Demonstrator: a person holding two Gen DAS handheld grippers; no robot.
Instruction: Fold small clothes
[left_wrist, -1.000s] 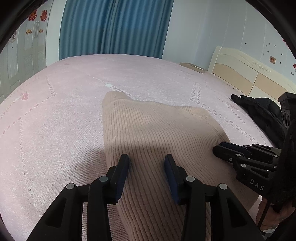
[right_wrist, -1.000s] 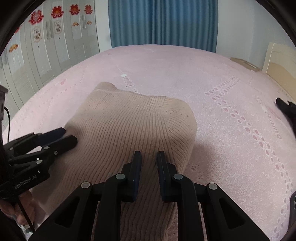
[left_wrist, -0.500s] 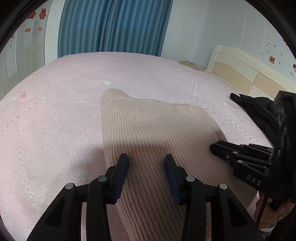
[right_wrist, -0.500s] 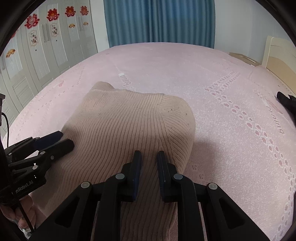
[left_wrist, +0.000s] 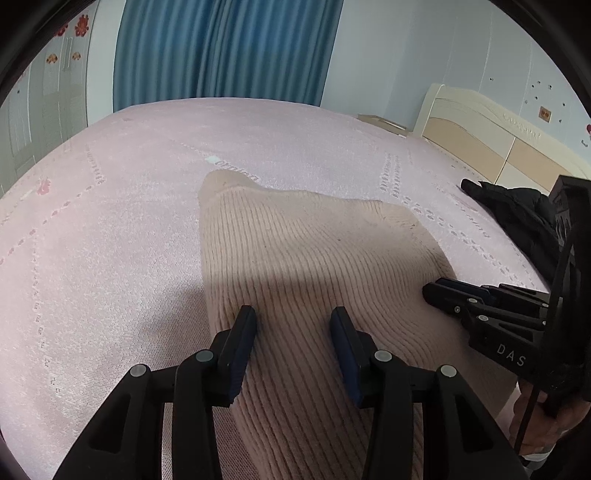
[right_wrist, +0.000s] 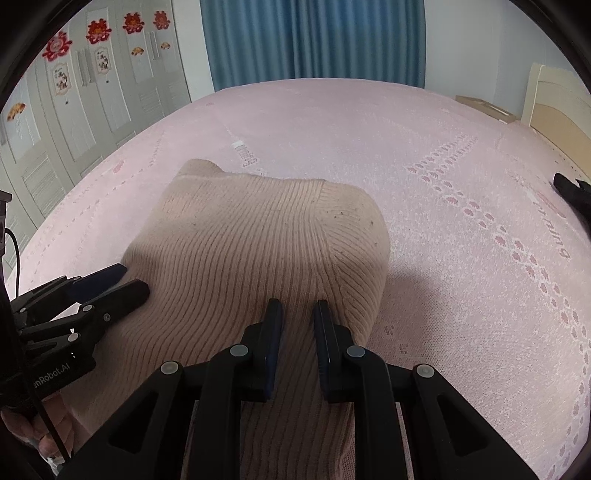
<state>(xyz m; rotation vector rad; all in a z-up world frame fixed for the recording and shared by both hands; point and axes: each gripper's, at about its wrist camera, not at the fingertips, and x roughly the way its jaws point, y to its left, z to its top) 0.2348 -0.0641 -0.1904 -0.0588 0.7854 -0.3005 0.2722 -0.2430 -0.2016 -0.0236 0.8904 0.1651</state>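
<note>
A beige ribbed knit sweater (left_wrist: 306, 251) lies folded on the pink bed; it also shows in the right wrist view (right_wrist: 258, 236). My left gripper (left_wrist: 293, 325) is open, its jaws well apart over the sweater's near left part with knit between them. My right gripper (right_wrist: 298, 317) has its jaws a narrow gap apart over the near right part of the sweater, with knit showing in the gap. Each gripper appears in the other's view: the right one (left_wrist: 454, 291) at the sweater's right edge, the left one (right_wrist: 110, 284) at its left edge.
The pink bedspread (left_wrist: 110, 206) spreads wide all around the sweater. A black garment (left_wrist: 517, 210) lies at the right near the cream headboard (left_wrist: 480, 125). Blue curtains (right_wrist: 314, 40) hang beyond the bed, white wardrobe doors (right_wrist: 85, 92) at left.
Both views have shifted slightly, with the sweater sitting a little lower and nearer. The jaw gaps of both grippers look unchanged.
</note>
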